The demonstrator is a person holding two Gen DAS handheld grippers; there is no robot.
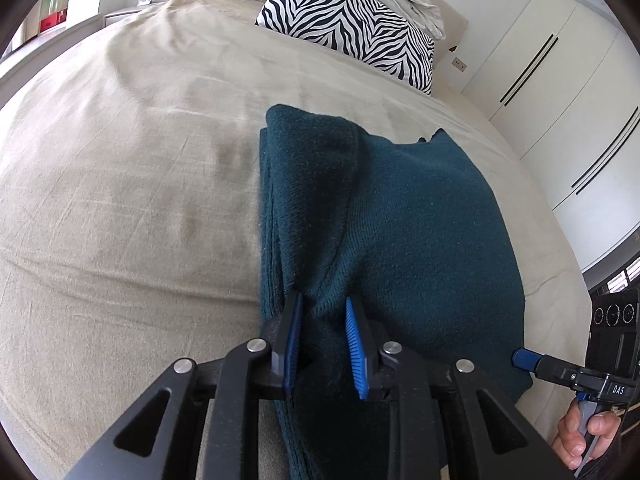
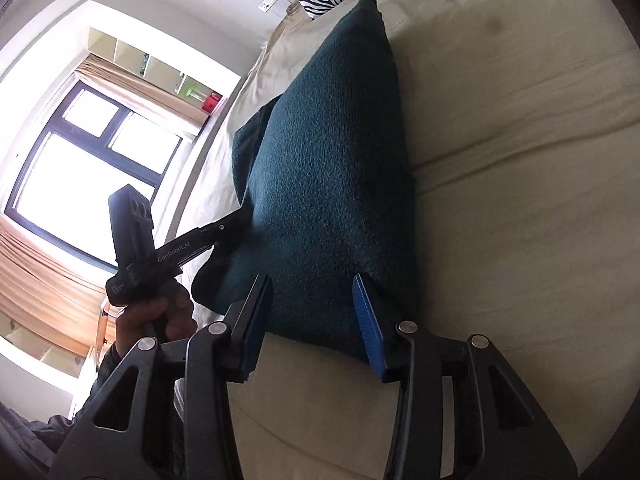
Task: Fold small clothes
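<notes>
A dark teal knit garment (image 1: pixel 400 216) lies partly folded on the beige bed; it also shows in the right wrist view (image 2: pixel 332 160). My left gripper (image 1: pixel 322 312) pinches a raised ridge of the garment's near left edge between its blue pads. My right gripper (image 2: pixel 316 292) has its jaws spread wide around the garment's near corner, with cloth between the pads but not squeezed. The right gripper's tip (image 1: pixel 524 360) shows at the garment's right edge in the left wrist view. The left gripper (image 2: pixel 232 228) shows at the garment's far side in the right wrist view.
The beige bedsheet (image 1: pixel 120 200) spreads wide to the left. A zebra-print pillow (image 1: pixel 352 20) lies at the head of the bed. White wardrobe doors (image 1: pixel 560 100) stand to the right. A window (image 2: pixel 88 160) and shelves lie beyond the bed.
</notes>
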